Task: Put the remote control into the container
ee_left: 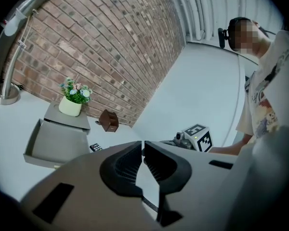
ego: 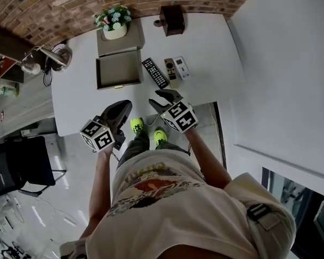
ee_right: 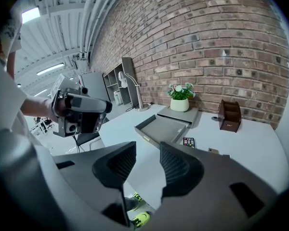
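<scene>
At upper centre the black remote control is laid on the tabletop just right of the open container, while the left tongs are clenched empty and the right tongs released.

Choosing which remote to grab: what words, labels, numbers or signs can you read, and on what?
None reads clearly.
Shirt print: lettering too warped to read.
Black remote, tan remote, white remote: markings too small.
Marker cubes: square patterns, no words.

bright even indoor light, soft shadows, strong fisheye curving, dark vignetted corners
</scene>
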Demonstrator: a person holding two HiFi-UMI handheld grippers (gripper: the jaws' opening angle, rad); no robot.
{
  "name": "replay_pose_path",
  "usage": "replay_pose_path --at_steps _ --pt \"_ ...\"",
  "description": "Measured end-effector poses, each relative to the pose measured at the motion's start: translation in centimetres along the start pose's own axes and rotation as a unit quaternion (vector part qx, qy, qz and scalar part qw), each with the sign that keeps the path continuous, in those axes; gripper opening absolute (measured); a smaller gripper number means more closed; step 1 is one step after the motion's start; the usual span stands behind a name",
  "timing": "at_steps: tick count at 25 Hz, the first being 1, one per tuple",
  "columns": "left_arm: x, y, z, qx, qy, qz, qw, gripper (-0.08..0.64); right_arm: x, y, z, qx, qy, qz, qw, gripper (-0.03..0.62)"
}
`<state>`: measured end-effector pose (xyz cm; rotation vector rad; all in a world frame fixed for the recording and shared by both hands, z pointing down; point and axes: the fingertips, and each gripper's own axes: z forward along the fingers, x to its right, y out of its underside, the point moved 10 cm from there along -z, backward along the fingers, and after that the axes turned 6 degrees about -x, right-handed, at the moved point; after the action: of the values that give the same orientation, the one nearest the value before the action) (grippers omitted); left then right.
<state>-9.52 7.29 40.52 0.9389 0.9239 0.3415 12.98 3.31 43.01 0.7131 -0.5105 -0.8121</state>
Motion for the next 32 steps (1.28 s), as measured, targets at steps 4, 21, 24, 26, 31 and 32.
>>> replay_pose_path --at_steps 4,21,24,26,31,32 --pt "-2.8 -1.7 0.7 -0.008 0.02 0.001 0.9998 0.006 1.1 -1.6 1.6 -0.014 0.025 0.007 1.0 0.147" --pt "-11.0 -3.0 1.5 -0.037 0.033 -0.045 0.9978 0.006 7.8 -1.2 9.1 -0.127 0.07 0.043 0.988 0.222" --pt "-10.8 -2.3 1.5 -0.039 0.014 -0.064 0.9971 0.006 8.9 -0.2 10.0 -0.153 0.054 0.048 0.986 0.232" --pt "-10.6 -1.9 1.6 -0.037 0.002 -0.072 0.9967 0.006 9.8 0.4 10.8 -0.163 0.049 0.049 0.984 0.235" --pt "-10.4 -0.6 1.8 -0.036 -0.016 -0.101 0.9941 0.006 11.4 1.0 12.5 -0.186 0.039 0.051 0.981 0.239" --pt "-10.4 -0.4 1.7 -0.034 -0.019 -0.106 0.9936 0.006 11.5 1.0 12.7 -0.192 0.037 0.051 0.979 0.239"
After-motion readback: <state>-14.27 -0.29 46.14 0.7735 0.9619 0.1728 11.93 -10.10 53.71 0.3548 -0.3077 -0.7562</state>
